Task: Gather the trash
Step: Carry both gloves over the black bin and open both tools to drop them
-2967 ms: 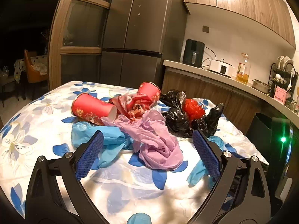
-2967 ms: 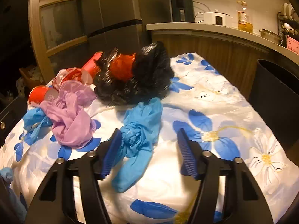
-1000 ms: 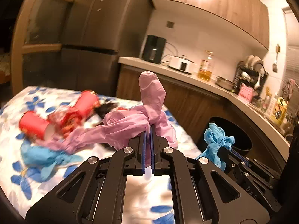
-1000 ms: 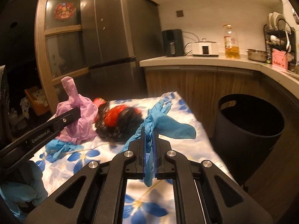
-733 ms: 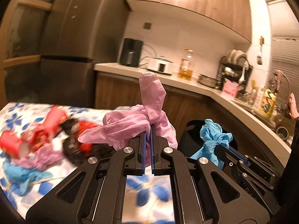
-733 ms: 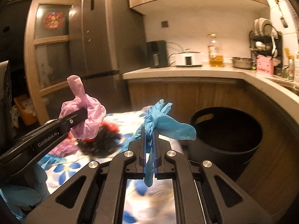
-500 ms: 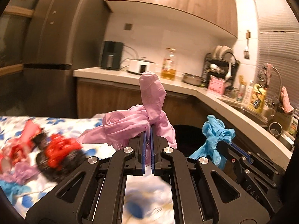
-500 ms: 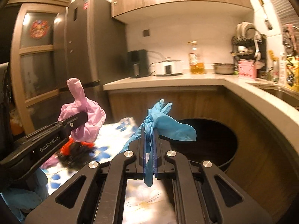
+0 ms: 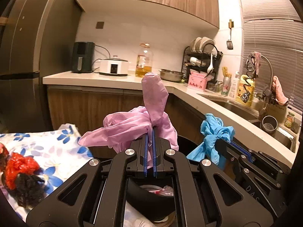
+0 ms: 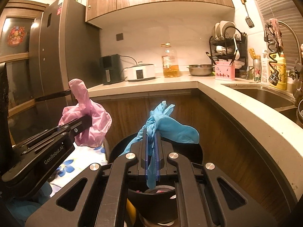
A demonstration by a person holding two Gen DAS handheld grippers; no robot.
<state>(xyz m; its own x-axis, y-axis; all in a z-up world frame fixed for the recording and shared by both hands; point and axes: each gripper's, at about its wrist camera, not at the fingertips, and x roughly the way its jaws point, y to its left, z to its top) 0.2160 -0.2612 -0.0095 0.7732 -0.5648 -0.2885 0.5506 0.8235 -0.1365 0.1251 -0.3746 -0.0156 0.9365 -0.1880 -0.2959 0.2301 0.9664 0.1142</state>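
Observation:
My left gripper (image 9: pixel 149 132) is shut on a crumpled pink glove (image 9: pixel 140 121), which also shows in the right wrist view (image 10: pixel 89 121). My right gripper (image 10: pixel 151 132) is shut on a crumpled blue glove (image 10: pixel 166 124), which shows in the left wrist view (image 9: pixel 214 134) too. Both are held above a black trash bin (image 10: pixel 197 151), whose rim (image 9: pixel 151 204) lies just below the fingers and which holds some trash. A red and black bag bundle (image 9: pixel 20 174) lies on the floral tablecloth (image 9: pixel 62 151) at the left.
A wooden kitchen counter (image 10: pixel 236 102) curves around the bin to the right, with a sink (image 10: pixel 265 96), dish rack (image 10: pixel 227 47), oil bottle (image 10: pixel 169 60) and cooker (image 10: pixel 140 72). A dark fridge (image 10: pixel 62 47) stands at the left.
Both grippers closed on their gloves, lifted them off the table and swung right. They now hang over the black bin, and the table has slid to the left edge of view.

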